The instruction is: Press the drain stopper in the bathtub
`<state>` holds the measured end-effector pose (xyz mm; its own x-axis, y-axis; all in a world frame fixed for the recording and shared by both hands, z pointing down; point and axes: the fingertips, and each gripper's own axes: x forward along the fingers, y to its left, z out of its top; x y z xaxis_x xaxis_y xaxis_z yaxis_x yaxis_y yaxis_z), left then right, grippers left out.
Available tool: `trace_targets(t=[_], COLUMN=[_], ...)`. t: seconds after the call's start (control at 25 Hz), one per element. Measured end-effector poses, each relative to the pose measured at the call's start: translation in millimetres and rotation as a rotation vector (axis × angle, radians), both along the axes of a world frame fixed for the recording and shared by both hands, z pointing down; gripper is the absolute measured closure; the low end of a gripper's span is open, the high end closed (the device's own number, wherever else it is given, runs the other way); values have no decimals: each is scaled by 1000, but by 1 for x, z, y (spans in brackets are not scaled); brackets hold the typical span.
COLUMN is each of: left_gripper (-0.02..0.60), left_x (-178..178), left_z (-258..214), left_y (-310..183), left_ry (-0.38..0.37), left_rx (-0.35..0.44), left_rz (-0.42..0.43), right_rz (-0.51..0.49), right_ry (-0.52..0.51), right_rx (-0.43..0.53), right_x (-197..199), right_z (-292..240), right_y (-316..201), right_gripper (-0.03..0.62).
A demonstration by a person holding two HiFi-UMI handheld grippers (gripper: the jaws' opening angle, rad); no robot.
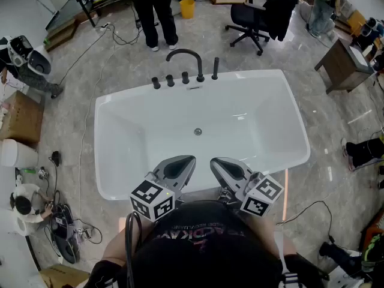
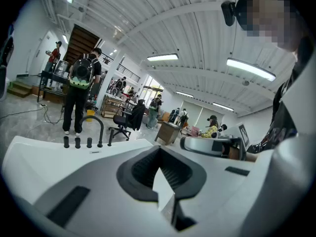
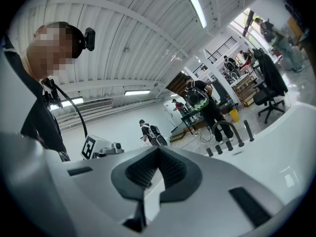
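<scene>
The left gripper point(image 1: 187, 161), jaws pressed together on nothing, hangs over the near rim of the white bathtub point(image 1: 120, 131). On the tub floor, well ahead of both tips, sits the drain stopper point(image 1: 197, 131). It is a small round metallic cap, likely rigid, slick and spring-loaded, best pushed straight down on its centre. The right gripper point(image 1: 216, 161) is likewise closed and empty.

Bright overhead strip lights point(image 2: 251, 69); fisheye warping at edges; near claw bodies soft-focused.
</scene>
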<state>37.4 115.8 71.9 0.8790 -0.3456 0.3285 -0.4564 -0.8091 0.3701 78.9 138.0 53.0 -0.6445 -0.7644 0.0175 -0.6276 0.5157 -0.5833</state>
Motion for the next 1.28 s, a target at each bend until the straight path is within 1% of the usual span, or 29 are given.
trace_targets(t=[0.36,0.68,1.28], left_gripper=[574,574,574], left_x=[-1,5,-7], left_z=[0,2,1], left_y=[-7,-8,-15], left_ry=[4,5,13], left_rx=[0,-3,-21], left_rz=[-1,1,-26], right_rz=[-1,-43,-53], right_ry=[4,13,13], right_rx=[3,35,16], right_x=[-2,-4,-8], right_z=[1,-4,-4], right_y=[-7,-5,-12], right_gripper=[583,583,583])
